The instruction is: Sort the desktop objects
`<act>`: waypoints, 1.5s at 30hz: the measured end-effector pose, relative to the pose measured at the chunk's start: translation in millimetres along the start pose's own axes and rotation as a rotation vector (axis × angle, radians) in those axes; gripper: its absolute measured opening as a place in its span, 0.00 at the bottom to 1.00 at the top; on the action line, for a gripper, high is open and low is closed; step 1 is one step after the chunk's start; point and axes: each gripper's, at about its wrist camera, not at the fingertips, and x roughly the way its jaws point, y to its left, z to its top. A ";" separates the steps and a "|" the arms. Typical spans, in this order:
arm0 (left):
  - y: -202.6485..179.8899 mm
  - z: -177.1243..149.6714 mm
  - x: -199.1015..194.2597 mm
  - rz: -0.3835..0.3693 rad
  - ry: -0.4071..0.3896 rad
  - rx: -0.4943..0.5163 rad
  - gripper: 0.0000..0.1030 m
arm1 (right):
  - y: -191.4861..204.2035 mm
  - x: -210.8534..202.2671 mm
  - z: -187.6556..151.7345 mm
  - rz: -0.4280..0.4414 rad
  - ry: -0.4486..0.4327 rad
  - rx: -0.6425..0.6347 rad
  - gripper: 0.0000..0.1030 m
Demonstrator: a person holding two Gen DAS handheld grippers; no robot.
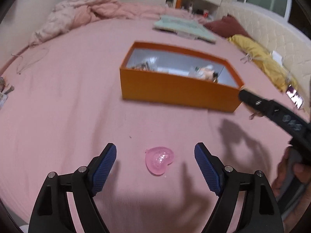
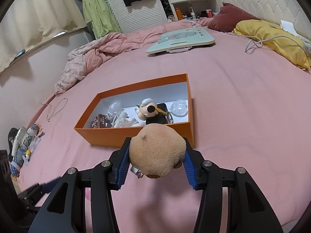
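A pink translucent heart (image 1: 159,160) lies on the pink bed sheet between the fingers of my open left gripper (image 1: 155,152), which hovers just around it without touching. An open orange box (image 1: 175,89) sits beyond it; in the right wrist view the box (image 2: 136,136) holds a small figurine (image 2: 147,108), clear plastic pieces and a brown carton. My right gripper (image 2: 156,148) is shut on a tan plush toy (image 2: 156,151) and holds it above the sheet just before the box's near wall. The right gripper also shows in the left wrist view (image 1: 272,110) at the box's right corner.
A mint lap tray (image 2: 182,38) lies farther back on the bed. A crumpled pink duvet (image 2: 93,58) is at the back left. Yellow (image 2: 272,38) and maroon (image 2: 233,17) pillows and a white cable line the right side. Small items (image 2: 25,147) lie at the left edge.
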 end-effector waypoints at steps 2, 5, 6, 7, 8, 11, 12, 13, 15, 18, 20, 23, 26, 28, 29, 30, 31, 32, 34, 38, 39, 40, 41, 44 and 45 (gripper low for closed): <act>2.3 -0.7 19.3 0.013 0.077 -0.004 0.65 | 1.5 0.2 -0.8 0.005 0.002 -0.002 0.49; 7.4 -3.1 30.6 0.006 0.118 -0.019 0.32 | 3.4 0.1 -1.3 0.010 0.002 -0.006 0.49; 8.7 -2.3 28.7 -0.006 0.110 -0.029 0.33 | 3.1 0.1 -1.4 0.010 0.002 -0.004 0.49; 8.9 -2.1 26.4 -0.017 0.103 -0.034 0.33 | 2.6 0.3 -1.4 0.012 0.003 0.000 0.49; 8.0 -2.5 23.8 -0.026 0.095 -0.034 0.33 | 2.1 0.3 -1.4 0.012 0.003 0.004 0.49; 5.1 -3.1 13.2 -0.055 0.063 -0.031 0.33 | 0.9 -0.6 -1.3 0.012 0.004 0.007 0.49; 3.5 -2.2 5.5 -0.067 0.034 -0.026 0.33 | 1.0 -1.2 -1.1 0.011 0.002 0.005 0.49; 2.1 -1.4 -0.7 -0.079 0.010 -0.023 0.33 | 1.1 -1.8 -0.9 0.011 0.000 0.004 0.49; 1.3 3.0 -11.2 -0.099 -0.026 -0.028 0.33 | 1.5 -3.0 -0.1 0.015 -0.003 0.003 0.49; 2.1 22.3 -27.0 -0.135 -0.093 -0.039 0.33 | 3.3 -2.8 5.0 0.028 -0.002 0.000 0.49; 3.0 44.8 -32.3 -0.161 -0.139 -0.040 0.33 | 8.9 -2.8 16.2 0.038 -0.015 -0.027 0.49; 3.0 87.0 -24.8 -0.169 -0.189 -0.050 0.33 | 17.2 -0.8 36.7 0.052 -0.040 -0.074 0.49; 0.0 122.1 -2.5 -0.153 -0.199 -0.048 0.33 | 23.0 12.6 59.0 0.053 -0.059 -0.119 0.49; 0.7 134.2 16.1 -0.137 -0.199 -0.042 0.33 | 25.5 32.6 73.1 0.034 -0.051 -0.156 0.49; 2.8 135.9 22.9 -0.137 -0.197 -0.049 0.33 | 26.1 43.0 78.4 0.027 -0.041 -0.172 0.49; 4.9 137.6 29.7 -0.137 -0.194 -0.056 0.33 | 26.1 53.8 81.7 0.027 -0.026 -0.186 0.49; 7.0 139.4 36.5 -0.136 -0.191 -0.064 0.33 | 26.0 64.1 83.3 0.024 -0.012 -0.200 0.49; 8.8 139.4 41.5 -0.134 -0.188 -0.067 0.33 | 25.9 71.2 82.9 0.017 -0.004 -0.212 0.49; 11.5 136.5 48.3 -0.124 -0.178 -0.069 0.34 | 24.4 81.2 78.6 0.006 0.007 -0.212 0.51; 7.8 134.4 54.3 -0.079 -0.170 -0.039 0.47 | 25.0 90.2 73.2 0.005 0.039 -0.196 0.63; 8.0 134.4 52.3 -0.059 -0.181 -0.040 0.55 | 26.5 89.4 72.7 -0.004 0.032 -0.208 0.65; 8.9 134.7 49.9 -0.045 -0.192 -0.044 0.59 | 27.4 87.5 72.5 -0.015 0.022 -0.218 0.65; 10.9 134.8 47.6 -0.043 -0.201 -0.052 0.66 | 27.9 85.1 72.9 -0.025 0.010 -0.224 0.65; 17.5 134.2 41.7 -0.064 -0.212 -0.083 0.74 | 25.9 77.3 76.6 -0.024 -0.016 -0.214 0.66; 18.6 134.0 40.3 -0.062 -0.215 -0.085 0.79 | 24.9 74.8 77.3 -0.023 -0.024 -0.207 0.68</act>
